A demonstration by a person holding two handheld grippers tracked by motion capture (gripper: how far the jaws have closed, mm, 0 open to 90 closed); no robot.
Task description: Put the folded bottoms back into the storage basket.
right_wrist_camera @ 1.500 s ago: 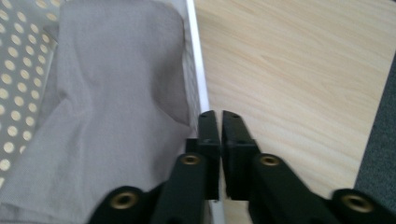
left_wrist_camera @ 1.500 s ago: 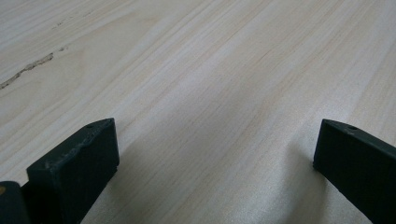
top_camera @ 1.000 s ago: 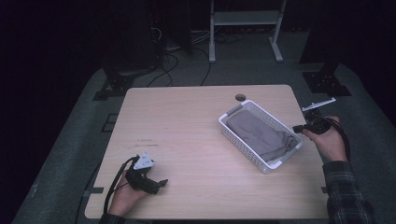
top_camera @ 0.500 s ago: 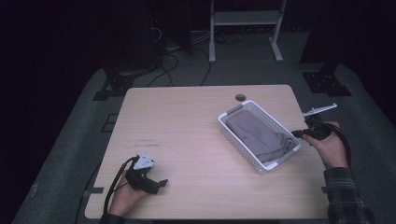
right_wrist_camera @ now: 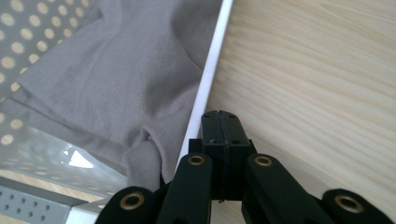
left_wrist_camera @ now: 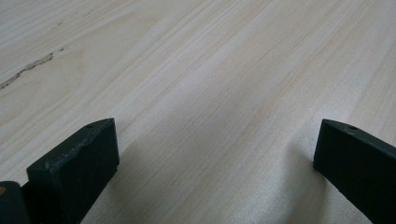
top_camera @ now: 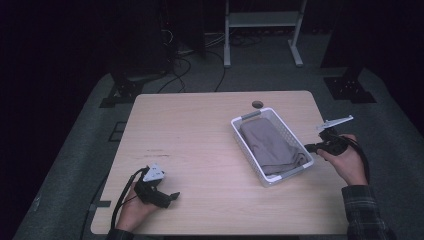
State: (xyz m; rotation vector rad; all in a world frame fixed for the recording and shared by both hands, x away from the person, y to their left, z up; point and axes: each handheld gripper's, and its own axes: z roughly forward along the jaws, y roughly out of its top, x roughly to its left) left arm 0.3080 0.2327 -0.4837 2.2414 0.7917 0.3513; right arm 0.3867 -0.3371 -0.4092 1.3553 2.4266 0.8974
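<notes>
A white perforated basket (top_camera: 287, 175) stands at the right of the table, set at a slant, with a folded grey cloth (top_camera: 270, 145) inside it. My right gripper (top_camera: 307, 147) is at the basket's right side near its front corner. In the right gripper view my right gripper (right_wrist_camera: 222, 119) is shut, its tip just outside the white rim (right_wrist_camera: 215, 60), with the grey cloth (right_wrist_camera: 116, 79) bunched against that rim. My left gripper (top_camera: 172, 196) rests low at the table's near left. Its jaws stand wide open over bare wood (left_wrist_camera: 215, 130).
The wooden table (top_camera: 200, 135) has a small round hole (top_camera: 257, 104) near its far edge and a faint scuff mark (top_camera: 155, 150) at the left. A white metal stand (top_camera: 260, 20) and cables (top_camera: 185, 65) sit on the dark floor beyond.
My right gripper has slid along the basket's right side toward the near corner, and the basket has shifted slightly. The left gripper has not moved.
</notes>
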